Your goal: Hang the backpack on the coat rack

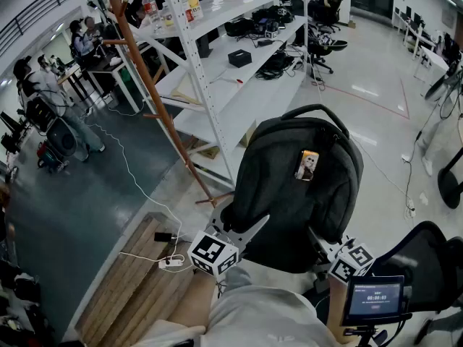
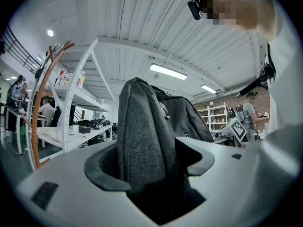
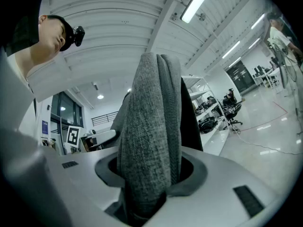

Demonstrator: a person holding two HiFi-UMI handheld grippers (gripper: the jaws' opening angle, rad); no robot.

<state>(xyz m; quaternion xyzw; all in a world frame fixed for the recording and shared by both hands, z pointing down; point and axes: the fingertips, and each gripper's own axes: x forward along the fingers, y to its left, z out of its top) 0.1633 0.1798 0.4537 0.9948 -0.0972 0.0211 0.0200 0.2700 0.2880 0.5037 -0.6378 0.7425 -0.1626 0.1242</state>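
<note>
Left gripper (image 2: 154,161) and right gripper (image 3: 151,170) each clamped 1 backpack (image 1: 289,183) strap, holding it up; rack (image 1: 148,82) stood apart at left, floor (image 1: 108,186) between.

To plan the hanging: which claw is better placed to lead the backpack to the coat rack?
Left. The left claw and right claw both grip the backpack, but the coat rack stands at left.

A lab-like open workspace: white metal shelving (image 1: 194,63) with electronics (image 1: 273,65), office chairs (image 1: 323,48), people (image 1: 81,37) at desks (image 1: 108,66).
</note>
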